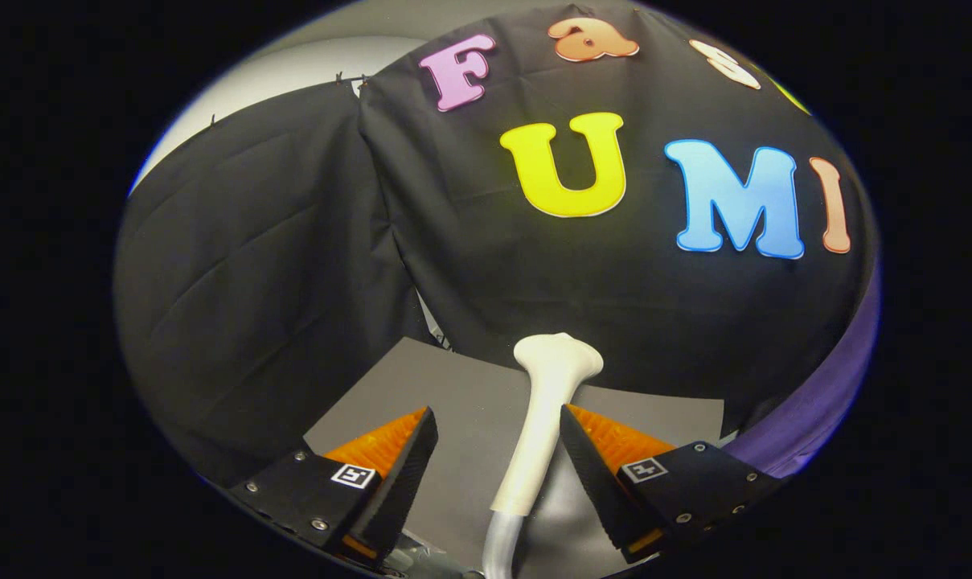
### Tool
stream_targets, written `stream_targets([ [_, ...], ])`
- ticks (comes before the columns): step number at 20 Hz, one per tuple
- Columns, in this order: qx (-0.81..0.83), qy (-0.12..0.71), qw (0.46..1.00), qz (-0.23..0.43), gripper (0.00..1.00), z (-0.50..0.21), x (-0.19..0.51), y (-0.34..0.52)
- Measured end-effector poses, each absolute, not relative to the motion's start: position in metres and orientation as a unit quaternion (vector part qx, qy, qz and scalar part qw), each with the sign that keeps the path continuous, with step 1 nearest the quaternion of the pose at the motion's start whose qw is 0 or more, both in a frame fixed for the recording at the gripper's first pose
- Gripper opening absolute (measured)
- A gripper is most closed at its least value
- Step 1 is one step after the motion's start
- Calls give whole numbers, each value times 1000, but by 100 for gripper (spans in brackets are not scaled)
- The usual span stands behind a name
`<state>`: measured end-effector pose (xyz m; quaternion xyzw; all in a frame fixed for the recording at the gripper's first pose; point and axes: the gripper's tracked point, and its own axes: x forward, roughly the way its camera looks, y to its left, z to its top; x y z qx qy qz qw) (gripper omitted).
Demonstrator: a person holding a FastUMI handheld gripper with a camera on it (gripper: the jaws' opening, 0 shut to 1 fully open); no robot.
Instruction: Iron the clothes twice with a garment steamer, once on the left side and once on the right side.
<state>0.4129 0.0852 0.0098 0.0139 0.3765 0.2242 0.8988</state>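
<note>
Tool is sitting wide open, its two fingers spread well apart and gripping nothing. The garment steamer is standing between them: a cream handle rising to a flared head just beyond the fingertips, with a pale grey hose running down from its base. The handle is lying close against the right finger; whether the two are touching cannot be told. The left finger is standing well apart from it. Under the steamer a flat grey surface is showing, and it is reaching back to the black cloth wall of the booth. A purple garment is hanging at the right, beyond the right finger and beside the cloth wall, apart from the steamer head.
</note>
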Motion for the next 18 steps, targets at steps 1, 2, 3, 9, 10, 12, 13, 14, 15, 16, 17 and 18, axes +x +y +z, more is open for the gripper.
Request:
stream_targets([
  [1,8,390,894,221,95,0,416,84],
  [2,6,402,889,221,94,-8,418,83],
  [3,7,413,884,221,94,-17,421,83],
  [9,26,467,860,205,83,-61,436,75],
  [10,25,471,858,203,81,-68,438,75],
  [12,21,477,855,201,79,-76,441,73],
  [13,23,482,853,201,78,-80,443,73],
  [14,28,487,850,199,75,-84,444,72],
  [15,31,494,846,199,74,-87,445,71],
  [16,39,500,842,200,67,-91,443,72],
  [17,49,502,840,199,61,-93,444,74],
  [18,59,506,837,200,58,-95,441,74],
])
